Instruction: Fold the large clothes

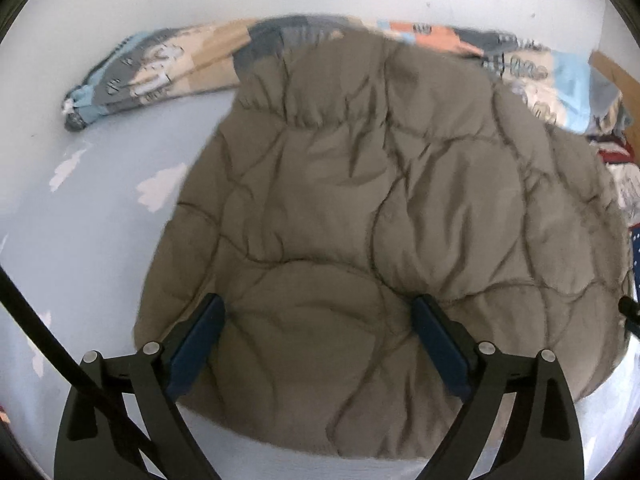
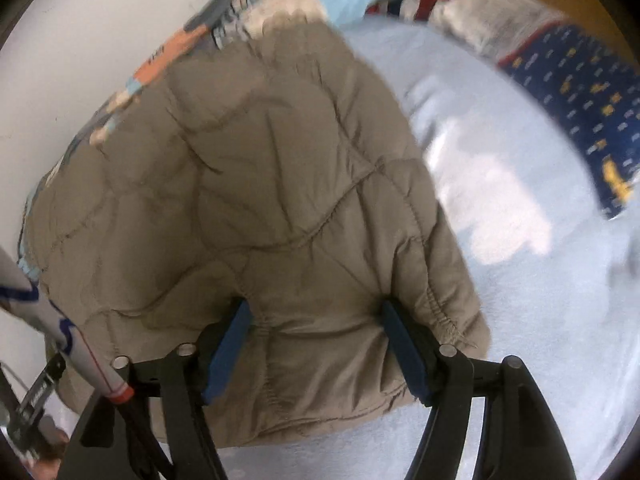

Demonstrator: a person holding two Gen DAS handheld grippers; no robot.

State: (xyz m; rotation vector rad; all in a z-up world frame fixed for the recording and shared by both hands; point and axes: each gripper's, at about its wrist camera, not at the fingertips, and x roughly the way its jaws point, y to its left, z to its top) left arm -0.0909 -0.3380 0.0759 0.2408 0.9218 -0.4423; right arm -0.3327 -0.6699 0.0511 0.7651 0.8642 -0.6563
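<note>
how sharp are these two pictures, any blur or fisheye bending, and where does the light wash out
Left wrist view: quilted jacket fairly sharp at centre, patterned blanket soft and bowed along the rim. Right wrist view: strong motion smear on the light-blue sheet and navy patterned fabric; pale patches on the sheet look washed out. Dark lens corners in both.

A puffy olive-brown quilted jacket [image 1: 360, 208] lies bunched, apparently folded over, on the pale-blue sheet.
</note>
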